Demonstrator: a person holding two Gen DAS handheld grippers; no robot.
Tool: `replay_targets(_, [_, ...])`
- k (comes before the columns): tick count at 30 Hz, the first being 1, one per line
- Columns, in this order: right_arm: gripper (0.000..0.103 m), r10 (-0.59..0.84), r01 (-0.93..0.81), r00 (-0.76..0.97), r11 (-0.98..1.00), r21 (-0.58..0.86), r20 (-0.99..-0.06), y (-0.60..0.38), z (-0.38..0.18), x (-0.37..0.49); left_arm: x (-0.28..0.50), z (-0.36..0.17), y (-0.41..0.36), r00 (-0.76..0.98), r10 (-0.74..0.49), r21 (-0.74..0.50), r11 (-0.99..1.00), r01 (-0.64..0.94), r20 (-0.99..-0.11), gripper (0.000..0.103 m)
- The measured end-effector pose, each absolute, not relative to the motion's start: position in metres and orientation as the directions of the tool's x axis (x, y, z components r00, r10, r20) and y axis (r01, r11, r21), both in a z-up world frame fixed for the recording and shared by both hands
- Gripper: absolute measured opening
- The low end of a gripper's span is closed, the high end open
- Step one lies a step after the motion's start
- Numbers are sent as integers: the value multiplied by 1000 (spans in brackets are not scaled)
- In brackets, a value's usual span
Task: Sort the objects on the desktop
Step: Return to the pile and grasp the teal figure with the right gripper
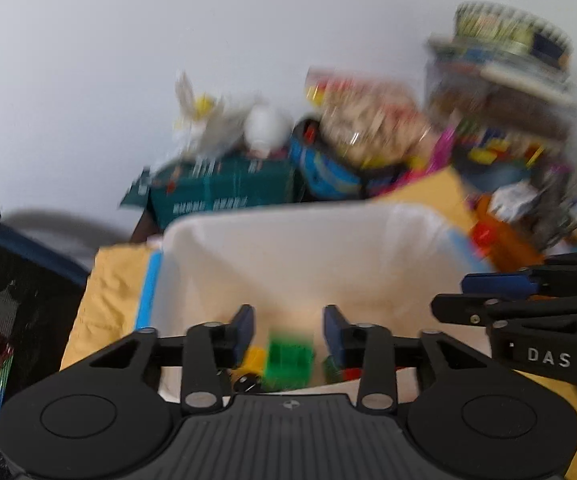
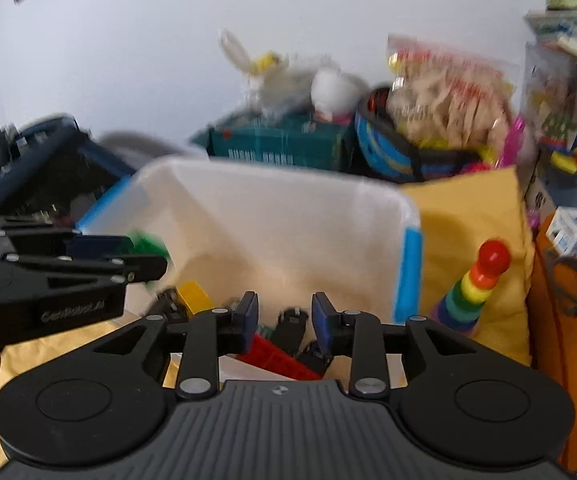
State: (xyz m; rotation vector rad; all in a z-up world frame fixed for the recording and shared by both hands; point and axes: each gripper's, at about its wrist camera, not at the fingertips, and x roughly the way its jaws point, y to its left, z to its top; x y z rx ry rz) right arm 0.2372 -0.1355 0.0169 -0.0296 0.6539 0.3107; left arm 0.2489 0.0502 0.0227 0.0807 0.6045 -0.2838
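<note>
Both grippers, left gripper (image 1: 288, 330) and right gripper (image 2: 284, 316), hover with fingers apart, empty, above the white bin (image 2: 272, 184), blocks dropped inside for sorting

Both grippers, left (image 1: 288, 330) and right (image 2: 284, 316), seemingly empty, fingers parted.

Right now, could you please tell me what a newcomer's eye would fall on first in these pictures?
The big white plastic bin fills the middle, with a green block, a yellow block and a red block at its bottom. To its right, a rainbow stacking tower stands on the yellow cloth. Both tools, left tool and right tool, hover open over the bin, holding nothing.
</note>
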Motion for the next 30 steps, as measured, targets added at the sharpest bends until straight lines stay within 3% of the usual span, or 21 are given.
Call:
replay_targets(1, [38, 281, -301, 760, 951, 67, -586, -139, 22, 228, 239, 27, 53, 792, -256, -17, 955, 297, -554, 59])
replay_targets(3, [42, 294, -313, 765, 947, 69, -572, -147, 26, 212, 221, 28, 57, 791, -279, -29, 949, 314, -544, 63])
replay_targets(11, [41, 275, -287, 652, 952, 106, -707, -171, -28, 166, 152, -40, 69, 657, -252, -70, 954, 290, -710, 63])
replay_targets(13, [34, 268, -258, 599, 957, 135, -755, -176, -47, 162, 139, -57, 66, 620, -256, -87, 953, 290, -741, 63])
replay_targets(24, [33, 317, -233, 448, 944, 233, -836, -158, -97, 157, 148, -76, 33, 562, -298, -66, 916, 396, -772, 63])
replay_targets(30, [24, 260, -336, 493, 937, 94, -830, -136, -93, 146, 186, -85, 9, 542, -283, -36, 906, 421, -791, 58])
